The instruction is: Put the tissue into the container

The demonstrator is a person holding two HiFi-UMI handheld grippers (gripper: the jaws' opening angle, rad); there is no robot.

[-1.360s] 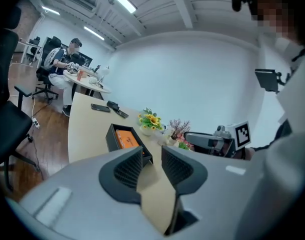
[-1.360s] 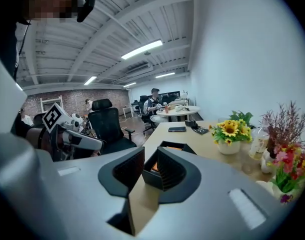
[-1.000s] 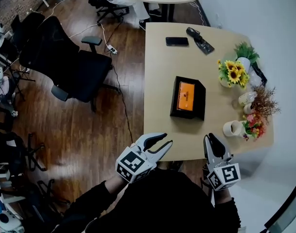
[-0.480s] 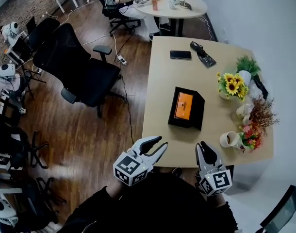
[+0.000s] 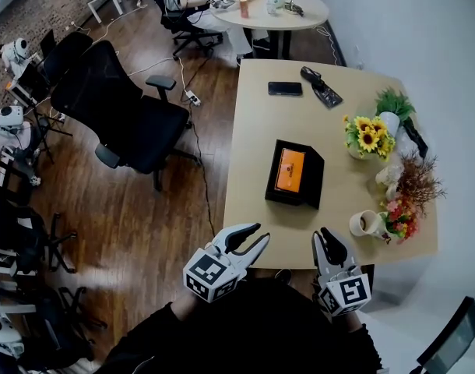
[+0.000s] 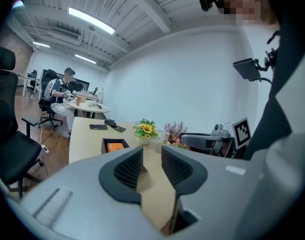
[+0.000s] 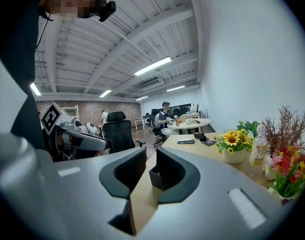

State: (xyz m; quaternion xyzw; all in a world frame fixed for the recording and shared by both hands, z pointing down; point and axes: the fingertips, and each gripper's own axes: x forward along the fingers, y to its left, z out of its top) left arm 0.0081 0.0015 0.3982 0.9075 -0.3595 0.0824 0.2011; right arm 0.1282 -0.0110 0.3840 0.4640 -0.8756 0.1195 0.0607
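A black open box [image 5: 292,174] lies in the middle of the light wooden table [image 5: 253,131], with a flat orange pack [image 5: 290,170] inside it. Both grippers hang at the table's near edge, well short of the box. My left gripper [image 5: 257,234] is just off the front left corner, jaws shut and empty. My right gripper [image 5: 325,234] is over the front edge, also shut with nothing in it. In the left gripper view the box [image 6: 114,145] lies beyond the jaws of the left gripper [image 6: 151,159]. In the right gripper view the box [image 7: 155,177] shows past the right gripper [image 7: 151,166].
A sunflower vase [image 5: 367,136], a cup [image 5: 367,223] and pink flowers [image 5: 401,216] line the table's right side. A phone [image 5: 285,89] and a black object [image 5: 321,86] lie at the far end. An office chair [image 5: 117,115] stands left; a person sits at a round table [image 5: 269,2].
Both grippers have drawn back a little toward the person and sit lower in the head view. The view has tilted to show more of the far room. Jaws are unchanged.
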